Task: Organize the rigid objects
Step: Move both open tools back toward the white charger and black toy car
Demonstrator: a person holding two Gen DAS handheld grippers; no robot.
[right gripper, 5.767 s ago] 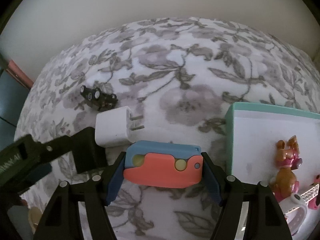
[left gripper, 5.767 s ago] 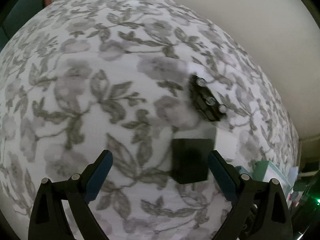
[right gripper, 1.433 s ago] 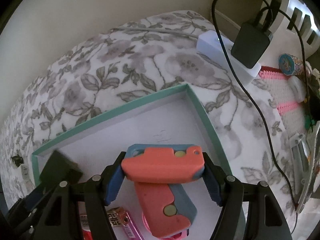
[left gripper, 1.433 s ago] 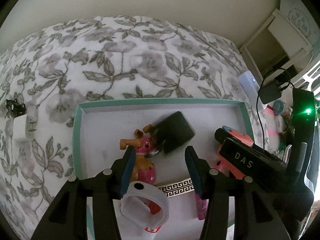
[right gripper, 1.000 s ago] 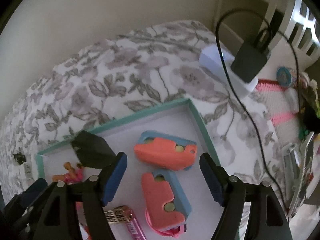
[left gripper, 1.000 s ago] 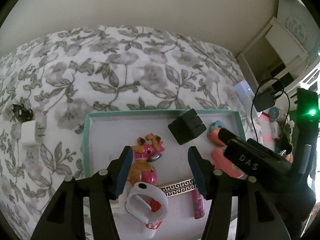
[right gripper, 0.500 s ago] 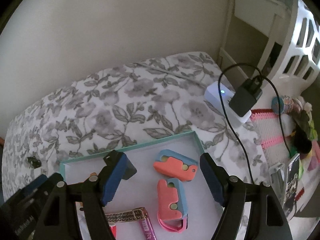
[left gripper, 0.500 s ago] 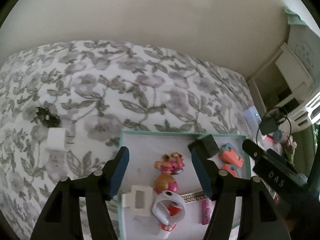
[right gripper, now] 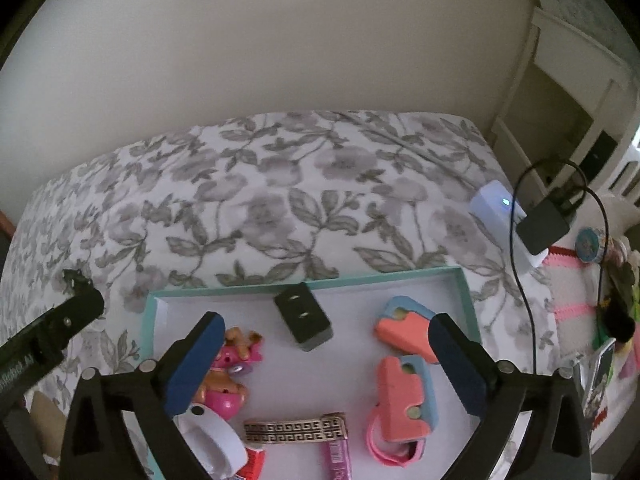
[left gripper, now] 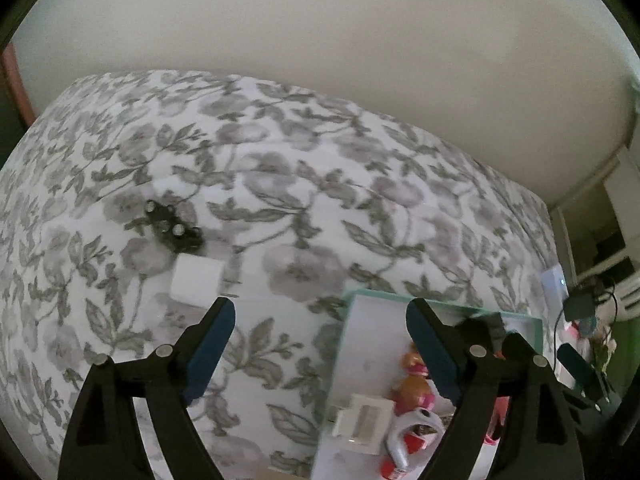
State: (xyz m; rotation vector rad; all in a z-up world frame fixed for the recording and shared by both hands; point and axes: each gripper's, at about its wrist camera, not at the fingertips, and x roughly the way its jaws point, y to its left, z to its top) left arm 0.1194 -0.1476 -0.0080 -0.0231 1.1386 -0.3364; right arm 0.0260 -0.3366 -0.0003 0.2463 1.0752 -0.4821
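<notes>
Black charger [right gripper: 303,322] newly in tray [right gripper: 466,292]

I count two coral-and-blue sliders [right gripper: 404,330], two chargers—black [right gripper: 304,322], white [left gripper: 197,280]—perhaps one blurry figurine [right gripper: 234,360].

Plain cream wall [right gripper: 280,40], floral bedspread [left gripper: 320,200], white shelving [right gripper: 580,92] at right

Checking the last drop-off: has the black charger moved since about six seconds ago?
Yes. The black charger was on the floral bedspread beside the white charger; now it lies inside the teal tray, near its far rim.
</notes>
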